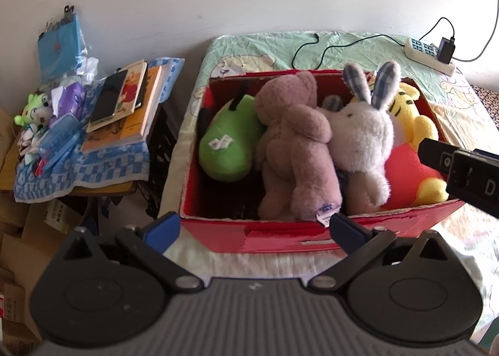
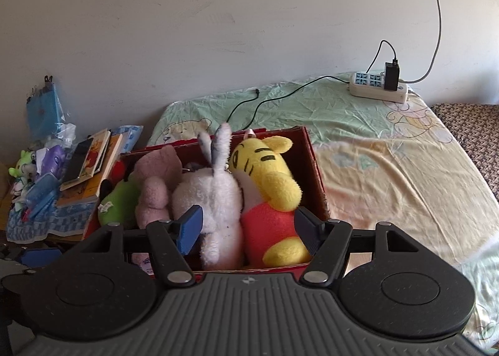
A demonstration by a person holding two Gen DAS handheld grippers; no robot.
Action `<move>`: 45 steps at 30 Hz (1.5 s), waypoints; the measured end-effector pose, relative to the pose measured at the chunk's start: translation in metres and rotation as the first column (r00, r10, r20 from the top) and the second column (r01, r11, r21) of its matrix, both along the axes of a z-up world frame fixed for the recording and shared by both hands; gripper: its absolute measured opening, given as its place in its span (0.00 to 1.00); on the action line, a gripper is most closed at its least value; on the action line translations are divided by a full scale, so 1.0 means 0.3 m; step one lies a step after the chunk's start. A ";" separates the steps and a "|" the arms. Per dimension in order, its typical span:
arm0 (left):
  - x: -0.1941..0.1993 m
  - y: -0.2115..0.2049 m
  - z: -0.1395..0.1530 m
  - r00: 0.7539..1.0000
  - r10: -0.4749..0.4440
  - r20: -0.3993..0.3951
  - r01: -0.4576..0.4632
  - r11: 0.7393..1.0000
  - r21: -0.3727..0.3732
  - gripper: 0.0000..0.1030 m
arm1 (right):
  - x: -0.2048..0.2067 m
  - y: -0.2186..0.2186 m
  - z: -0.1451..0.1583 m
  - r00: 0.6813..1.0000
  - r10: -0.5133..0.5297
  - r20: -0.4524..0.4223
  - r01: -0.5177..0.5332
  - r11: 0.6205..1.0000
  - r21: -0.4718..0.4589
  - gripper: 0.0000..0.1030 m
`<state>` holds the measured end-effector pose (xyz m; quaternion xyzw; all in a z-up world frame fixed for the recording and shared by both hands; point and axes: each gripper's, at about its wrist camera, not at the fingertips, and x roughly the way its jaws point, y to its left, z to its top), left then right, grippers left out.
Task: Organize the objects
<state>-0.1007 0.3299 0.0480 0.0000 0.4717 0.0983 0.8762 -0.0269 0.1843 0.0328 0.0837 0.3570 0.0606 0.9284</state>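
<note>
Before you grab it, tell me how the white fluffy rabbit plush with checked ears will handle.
The white fluffy rabbit plush with checked ears looks soft, so it will probably squash and flop between the fingers. It likely weighs little for its bulk. Wedged between the pink plush bear and the yellow tiger plush, it may drag them along.

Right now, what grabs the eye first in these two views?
The red box on the bed, packed with plush toys: a green one at its left end, then a pink bear, a white rabbit and a yellow tiger at its right end. Left of the bed, a cluttered stack of books on a blue checked cloth. Both the left gripper and right gripper are open, empty, at the box's near side.
</note>
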 end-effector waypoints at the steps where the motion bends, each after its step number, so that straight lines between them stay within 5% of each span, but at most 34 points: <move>1: 0.001 0.003 -0.001 1.000 0.000 0.000 0.000 1.000 -0.001 0.99 | 0.000 -0.001 -0.001 1.000 0.003 -0.002 -0.003 1.000 0.010 0.66; 10: 0.017 -0.001 -0.005 1.000 -0.027 0.001 0.027 1.000 -0.011 0.99 | 0.004 -0.009 -0.004 1.000 0.017 -0.007 -0.017 0.999 0.043 0.62; 23: 0.050 -0.032 -0.041 0.997 -0.065 -0.033 0.063 0.997 -0.035 0.99 | 0.010 -0.022 -0.036 0.999 0.033 -0.041 -0.030 0.997 0.066 0.45; 45: 0.036 -0.062 -0.069 0.988 -0.080 -0.133 0.073 0.996 -0.056 0.99 | -0.033 -0.075 -0.042 0.991 0.054 -0.120 -0.045 0.996 0.081 0.45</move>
